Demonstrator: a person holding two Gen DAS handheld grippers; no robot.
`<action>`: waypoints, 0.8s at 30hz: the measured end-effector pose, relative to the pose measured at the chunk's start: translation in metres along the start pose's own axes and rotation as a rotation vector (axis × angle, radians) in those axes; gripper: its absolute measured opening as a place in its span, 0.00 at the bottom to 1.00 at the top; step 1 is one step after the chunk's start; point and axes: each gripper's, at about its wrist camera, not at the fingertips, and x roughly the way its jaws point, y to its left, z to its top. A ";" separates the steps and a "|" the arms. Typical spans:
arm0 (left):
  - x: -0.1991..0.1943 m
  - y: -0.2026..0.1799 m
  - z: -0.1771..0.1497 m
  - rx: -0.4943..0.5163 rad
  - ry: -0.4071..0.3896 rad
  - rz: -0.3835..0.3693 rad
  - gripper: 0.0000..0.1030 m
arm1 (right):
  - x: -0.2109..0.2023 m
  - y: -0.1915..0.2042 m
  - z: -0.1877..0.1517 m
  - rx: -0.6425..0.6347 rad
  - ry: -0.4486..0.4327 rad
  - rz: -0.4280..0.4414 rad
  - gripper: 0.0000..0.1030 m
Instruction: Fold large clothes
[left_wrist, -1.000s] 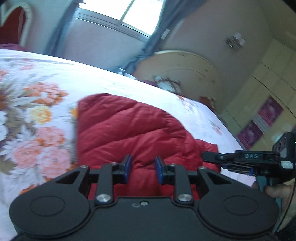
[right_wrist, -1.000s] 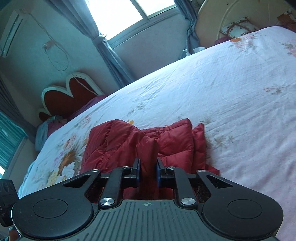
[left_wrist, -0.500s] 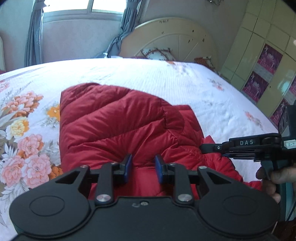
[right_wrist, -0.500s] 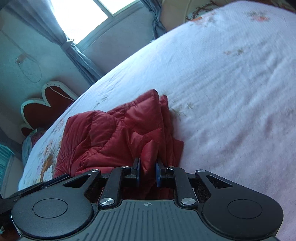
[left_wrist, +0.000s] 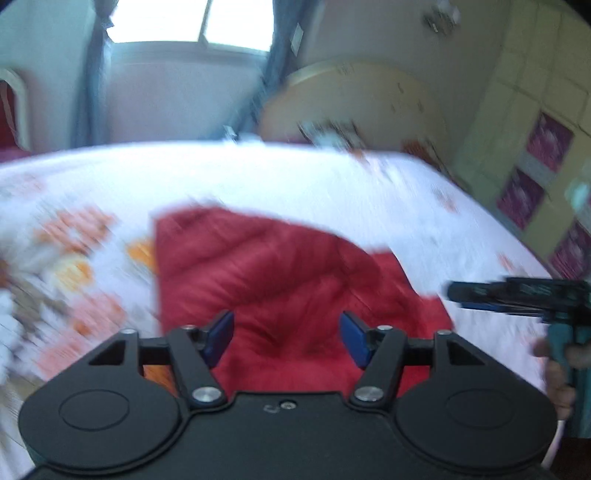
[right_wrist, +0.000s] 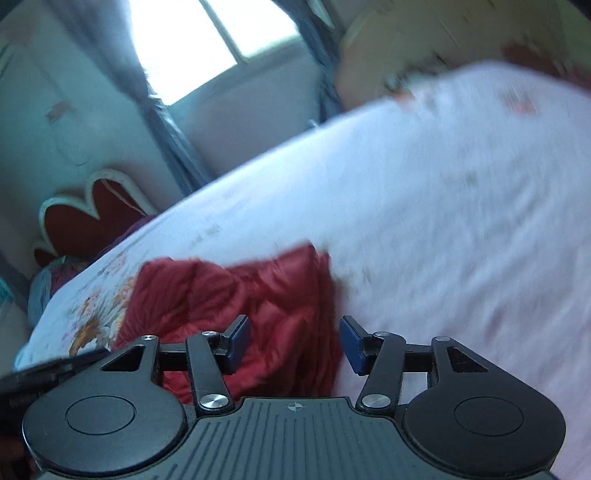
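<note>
A red quilted puffer jacket (left_wrist: 280, 280) lies folded in a compact heap on the bed. My left gripper (left_wrist: 286, 338) is open and empty, just above the jacket's near edge. My right gripper (right_wrist: 293, 343) is open and empty too, over the jacket's (right_wrist: 236, 295) right edge. The right gripper also shows in the left wrist view (left_wrist: 517, 295) at the right, held in a hand. Both views are blurred by motion.
The bed has a white sheet with orange flowers (left_wrist: 74, 258) on the left and plain white cloth (right_wrist: 461, 221) on the right. A cream round headboard (left_wrist: 351, 103), a window with grey curtains (left_wrist: 184, 29) and a red heart-shaped chair back (right_wrist: 88, 218) stand beyond.
Both grippers have opened. The right gripper has let go of the red jacket fold it was pinching, and the jacket has settled onto the bed. Both cameras are moving.
</note>
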 end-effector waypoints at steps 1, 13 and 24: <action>0.001 0.009 0.005 -0.017 -0.004 0.001 0.53 | -0.001 0.008 0.007 -0.036 -0.006 0.014 0.51; 0.089 0.017 0.040 -0.002 0.071 -0.080 0.37 | 0.116 0.072 0.017 -0.344 0.193 -0.061 0.26; 0.145 0.006 0.033 0.052 0.222 -0.063 0.39 | 0.130 0.025 0.009 -0.217 0.227 -0.029 0.26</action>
